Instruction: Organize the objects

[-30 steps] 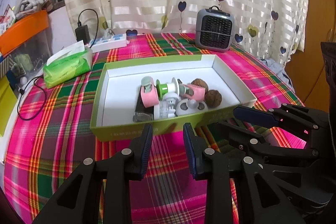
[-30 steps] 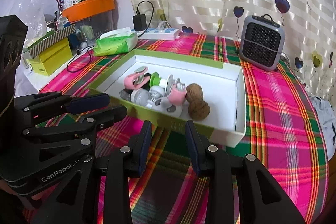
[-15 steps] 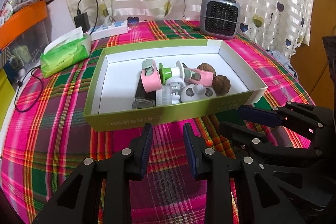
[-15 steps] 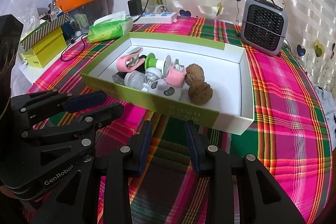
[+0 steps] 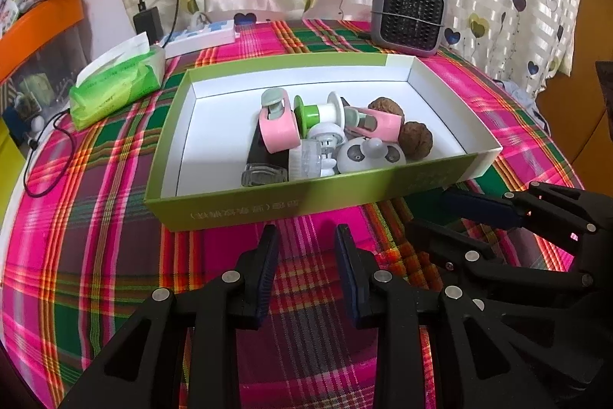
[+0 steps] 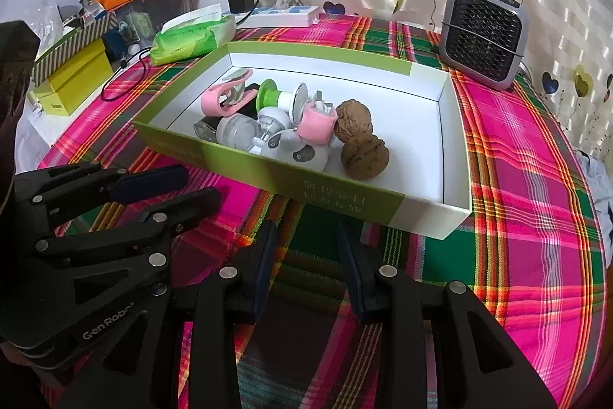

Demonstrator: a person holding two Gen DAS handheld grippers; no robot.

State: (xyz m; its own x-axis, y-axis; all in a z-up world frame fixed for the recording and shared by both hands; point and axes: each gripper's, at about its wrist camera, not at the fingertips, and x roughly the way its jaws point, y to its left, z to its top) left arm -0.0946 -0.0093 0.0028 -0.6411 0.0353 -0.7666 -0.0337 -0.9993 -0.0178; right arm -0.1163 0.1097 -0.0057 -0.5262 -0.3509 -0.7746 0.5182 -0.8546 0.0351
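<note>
A shallow green-and-white box (image 5: 230, 213) (image 6: 345, 194) lies on the plaid tablecloth. Bunched in its middle are a pink clip (image 5: 279, 131), a second pink clip (image 6: 316, 125), a green-and-white spool (image 5: 320, 110), a panda-faced toy (image 5: 369, 156), a clear bottle (image 5: 264, 173) and two walnuts (image 6: 364, 156). My left gripper (image 5: 305, 236) (image 6: 199, 184) hovers open just in front of the box's near wall, nothing between its fingers. Beside it on the right, my right gripper (image 6: 306, 234) (image 5: 444, 213) is also open and empty, short of the same wall.
A grey fan heater (image 5: 410, 14) stands behind the box by the curtain. A green tissue pack (image 5: 118, 87), a white power strip (image 5: 199, 37) with a black charger, and a cable lie at the back left. Yellow boxes (image 6: 72, 79) and an orange bin sit off the table's left edge.
Both views have tipped a little, so the box now sits higher and farther from the fingertips instead of touching them in frame. The jaws look the same width.
</note>
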